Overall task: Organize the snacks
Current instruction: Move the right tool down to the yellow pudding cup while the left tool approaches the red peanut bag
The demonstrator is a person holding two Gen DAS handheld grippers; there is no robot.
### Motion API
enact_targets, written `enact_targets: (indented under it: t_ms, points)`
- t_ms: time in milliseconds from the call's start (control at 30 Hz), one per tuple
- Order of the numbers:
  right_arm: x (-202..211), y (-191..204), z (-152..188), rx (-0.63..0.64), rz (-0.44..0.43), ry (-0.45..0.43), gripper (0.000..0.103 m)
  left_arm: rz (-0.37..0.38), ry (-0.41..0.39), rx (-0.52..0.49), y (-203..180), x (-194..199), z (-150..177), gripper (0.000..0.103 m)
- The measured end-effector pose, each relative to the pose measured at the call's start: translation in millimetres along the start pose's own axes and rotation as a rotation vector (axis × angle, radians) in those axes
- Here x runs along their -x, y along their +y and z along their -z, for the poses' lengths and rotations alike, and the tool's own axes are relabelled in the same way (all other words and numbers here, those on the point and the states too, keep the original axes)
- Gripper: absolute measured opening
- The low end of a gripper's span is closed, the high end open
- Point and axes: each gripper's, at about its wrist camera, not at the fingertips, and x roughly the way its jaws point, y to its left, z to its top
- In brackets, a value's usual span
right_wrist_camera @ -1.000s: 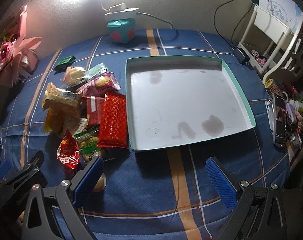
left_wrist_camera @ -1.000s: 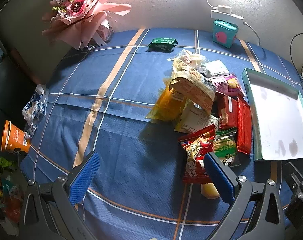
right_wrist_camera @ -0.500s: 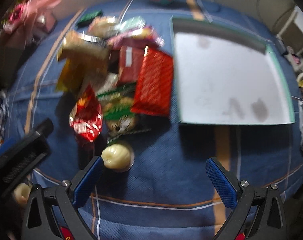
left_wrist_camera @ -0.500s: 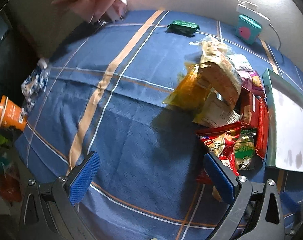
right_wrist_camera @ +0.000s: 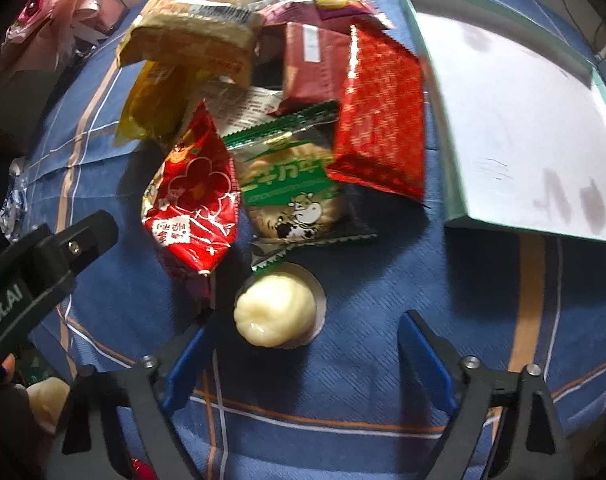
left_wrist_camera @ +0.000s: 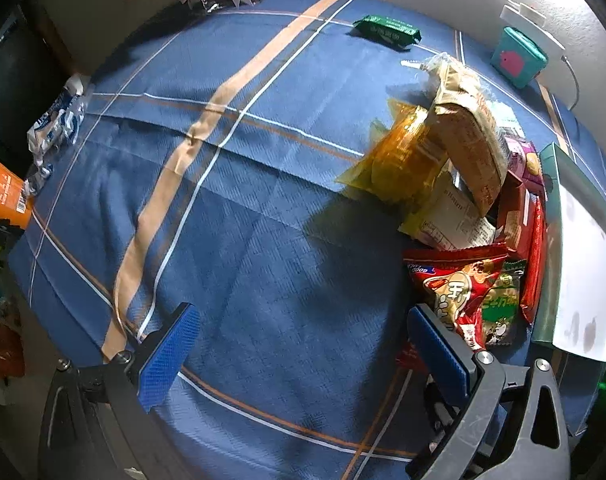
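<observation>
The pale round bun [right_wrist_camera: 275,312] in its clear wrapper lies on the blue cloth [right_wrist_camera: 343,376] at the near edge of the snack pile, apart from the other packets save for the green cow-print packet [right_wrist_camera: 293,196], whose near corner just touches its wrapper; your right gripper [right_wrist_camera: 301,360] points down at it with the jaws closing, the bun lying just ahead of the left pad rather than squarely between the two, and nothing pressed yet. Judge it soft and very light, likely to dent or squash; the film around it looks slick, so take it across its widest middle, low and gently, rather than by the loose wrapper edge, which would probably let it swing or slip. Shift a little to the left before you finish the squeeze, so both pads meet it evenly.

Beyond it to the far left sits the red flower-print packet [right_wrist_camera: 193,196], and to the far right the flat red packet [right_wrist_camera: 379,120], both crinkly and light; the white tray with green rim [right_wrist_camera: 455,216] lies to the right, bare inside, and seems the likely place for the snacks. Your left gripper [left_wrist_camera: 303,356] hangs with jaws wide apart and holding nothing, over bare cloth left of the pile.
</observation>
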Motion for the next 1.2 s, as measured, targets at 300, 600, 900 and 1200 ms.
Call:
enact_targets:
  t_ms: [300, 600, 900, 1200]
  points:
    - [-21.3, 35.9, 1.9, 0.083, 0.096, -0.045, 0.083, -0.007, 0.069, 0.045, 10.2, -28.5, -2.4, 0.103]
    - [-22.1, 44.3, 3.9, 0.100, 0.114, -0.062, 0.075, 0.034, 0.047, 0.059, 16.2, -30.6, -6.5, 0.103]
    - [-26.5, 41.0, 2.0, 0.064, 0.098, -0.062, 0.052, 0.171, 0.051, 0.000, -8.6, -26.5, -9.7, 0.103]
    - [-26.5, 33.9, 1.2, 0.031, 0.094, -0.045, 0.052, 0.328, 0.055, 0.074, -4.9, -22.5, -18.4, 0.103]
